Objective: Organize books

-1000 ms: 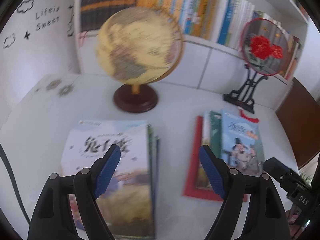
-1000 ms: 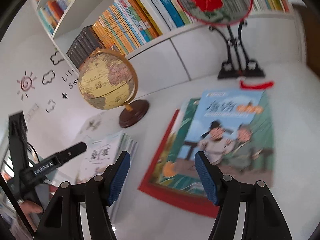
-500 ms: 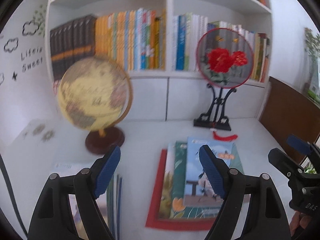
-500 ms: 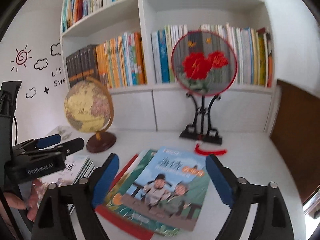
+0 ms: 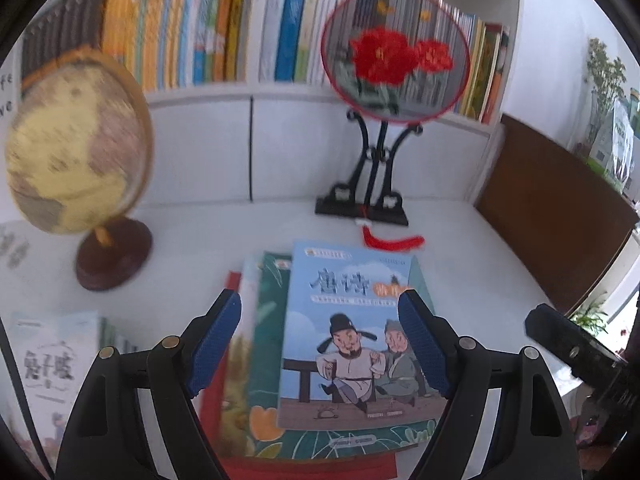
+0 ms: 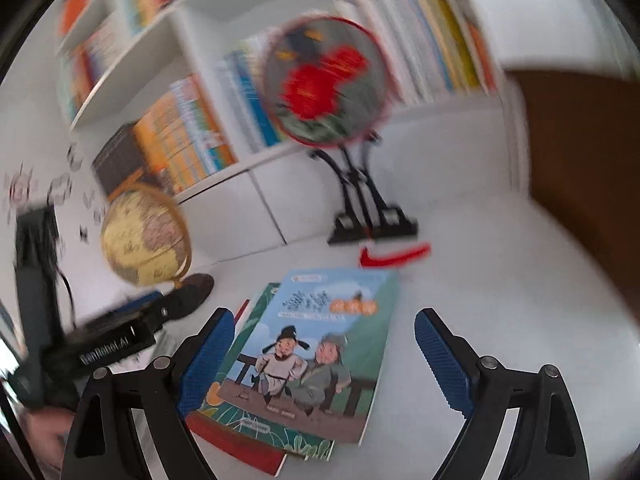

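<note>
Behind the book stack (image 5: 352, 336) stand globe (image 5: 76, 148) and fan (image 5: 394, 52); both jaws gape empty.

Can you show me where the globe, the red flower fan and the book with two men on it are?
globe (image 5: 76, 152): left wrist view, on its yellow ball.
red flower fan (image 5: 394, 50): left wrist view, on the flowers.
book with two men (image 5: 352, 344): left wrist view, on its cover.

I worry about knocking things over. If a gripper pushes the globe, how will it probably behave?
The globe would likely tip: its big ball leans over a small round base. It may also spin on its tilted axis rather than slide. On the smooth white table, the base might skid.
</note>
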Available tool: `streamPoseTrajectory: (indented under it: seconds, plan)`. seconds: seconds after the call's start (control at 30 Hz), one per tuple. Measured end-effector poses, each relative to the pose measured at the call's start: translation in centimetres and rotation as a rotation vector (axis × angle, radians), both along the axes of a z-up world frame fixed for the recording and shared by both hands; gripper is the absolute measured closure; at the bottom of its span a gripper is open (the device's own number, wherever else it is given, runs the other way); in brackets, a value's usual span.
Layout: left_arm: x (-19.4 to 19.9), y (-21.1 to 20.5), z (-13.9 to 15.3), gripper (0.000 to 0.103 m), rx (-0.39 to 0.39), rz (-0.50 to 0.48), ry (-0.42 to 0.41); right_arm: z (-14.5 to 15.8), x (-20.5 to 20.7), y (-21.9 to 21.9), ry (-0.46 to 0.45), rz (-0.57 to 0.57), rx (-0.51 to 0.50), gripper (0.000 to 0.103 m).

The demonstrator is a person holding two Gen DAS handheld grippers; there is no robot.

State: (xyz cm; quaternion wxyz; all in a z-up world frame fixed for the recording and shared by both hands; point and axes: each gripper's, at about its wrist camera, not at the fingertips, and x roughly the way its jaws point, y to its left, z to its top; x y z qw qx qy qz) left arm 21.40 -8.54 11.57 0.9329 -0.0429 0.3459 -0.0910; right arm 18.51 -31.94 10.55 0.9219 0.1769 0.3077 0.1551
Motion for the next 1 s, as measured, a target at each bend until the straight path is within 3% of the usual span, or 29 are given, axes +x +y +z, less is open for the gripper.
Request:
streamPoseTrajectory:
  seconds: [0.1, 0.27, 0.47, 0.63, 0.8, 1.0]
  plan:
    - [0.9, -0.6, -1.5, 0.023, 0.019, -0.028, 0.048, -1.6, 0.6, -1.3, 0.054, -0.024, 0.066, 0.012]
    - [2.0, -1.4, -4.1, 0.023, 0.074, -0.050, 0.125, -4.0, 1.6, -1.0, 0.146, -0.007, 0.052, 0.012]
    - [2.6, -1.5, -7.3, 0.023, 0.017, -0.065, 0.249, -6.5, 3.1, 1.0, 0.239, 0.052, 0.006, 0.013]
    - [2.8, -1.0, -8.7, 0.023, -0.036, -0.054, 0.303, -7.8, 3.7, 2.4, 0.280, 0.115, -0.008, 0.013]
    - [2.7, -0.9, -8.9, 0.023, -0.037, -0.065, 0.311, -8.6, 4.2, 2.7, 0.305, 0.133, 0.007, 0.013]
    - [2.8, -1.1, -9.0, 0.016, -0.031, -0.100, 0.304, -9.0, 4.4, 3.5, 0.320, 0.149, 0.006, 0.012]
